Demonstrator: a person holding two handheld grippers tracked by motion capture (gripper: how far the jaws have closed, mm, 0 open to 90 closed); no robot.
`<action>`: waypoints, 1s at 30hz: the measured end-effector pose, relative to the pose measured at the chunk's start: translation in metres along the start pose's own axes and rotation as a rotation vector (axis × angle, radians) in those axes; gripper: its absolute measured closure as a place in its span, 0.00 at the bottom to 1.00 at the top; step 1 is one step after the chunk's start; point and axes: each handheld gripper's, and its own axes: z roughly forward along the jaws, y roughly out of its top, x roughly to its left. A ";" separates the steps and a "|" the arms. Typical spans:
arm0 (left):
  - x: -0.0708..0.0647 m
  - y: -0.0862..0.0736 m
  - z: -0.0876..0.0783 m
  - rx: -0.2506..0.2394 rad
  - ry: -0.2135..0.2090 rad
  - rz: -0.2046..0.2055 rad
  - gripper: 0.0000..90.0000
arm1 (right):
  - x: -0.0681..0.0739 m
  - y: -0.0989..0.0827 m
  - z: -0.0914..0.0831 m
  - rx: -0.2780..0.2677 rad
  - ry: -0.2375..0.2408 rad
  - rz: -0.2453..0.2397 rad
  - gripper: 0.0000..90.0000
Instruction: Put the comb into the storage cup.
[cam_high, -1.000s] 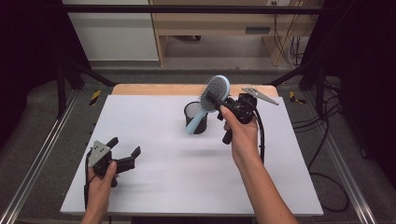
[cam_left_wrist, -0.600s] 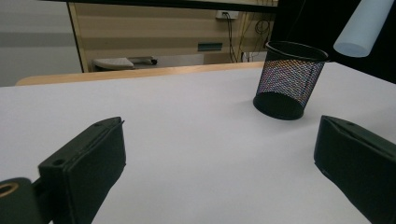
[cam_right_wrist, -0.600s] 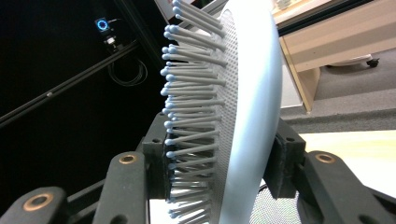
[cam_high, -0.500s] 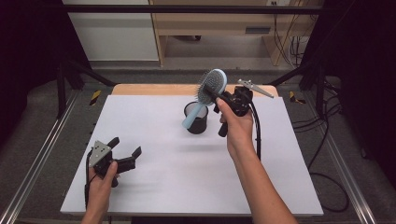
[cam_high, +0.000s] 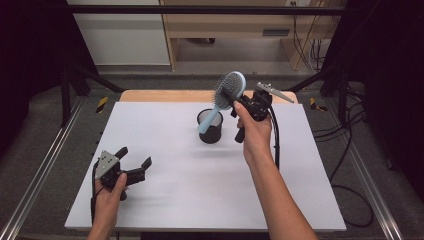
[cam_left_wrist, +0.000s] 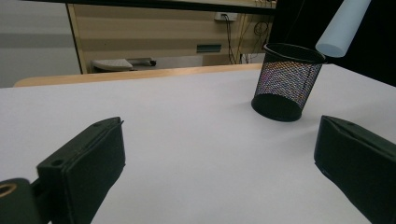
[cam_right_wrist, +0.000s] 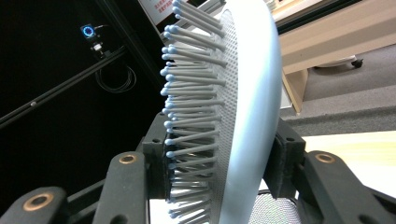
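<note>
High view: right tool (cam_high: 231, 98) clamps blue hairbrush (cam_high: 227, 92) by its head, handle slanting down over black mesh cup (cam_high: 210, 127) mid white tabletop (cam_high: 165, 200). Left tool (cam_high: 134, 163) rests near front-left, jaws spread, empty.
Left gripper view: jaws wide apart; cup ahead right, brush handle tip just above its rim.
Right gripper view: jaws pinch brush head, bristles left.

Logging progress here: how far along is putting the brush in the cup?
Done: the right gripper is shut on the brush, lifted off the table. In hand: its handle tip hangs at the cup rim. Left: lowering it in and letting go. The left gripper sits open, idle.
</note>
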 end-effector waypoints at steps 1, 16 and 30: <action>0.000 0.000 0.000 0.000 0.001 -0.001 0.02 | 0.000 0.000 0.000 -0.002 -0.001 0.000 0.58; -0.001 -0.001 0.001 0.000 -0.007 -0.009 0.02 | -0.001 0.006 0.004 -0.020 0.005 0.002 0.58; 0.001 0.000 0.000 -0.004 -0.008 -0.023 0.02 | 0.005 0.010 0.010 -0.032 -0.003 -0.004 0.58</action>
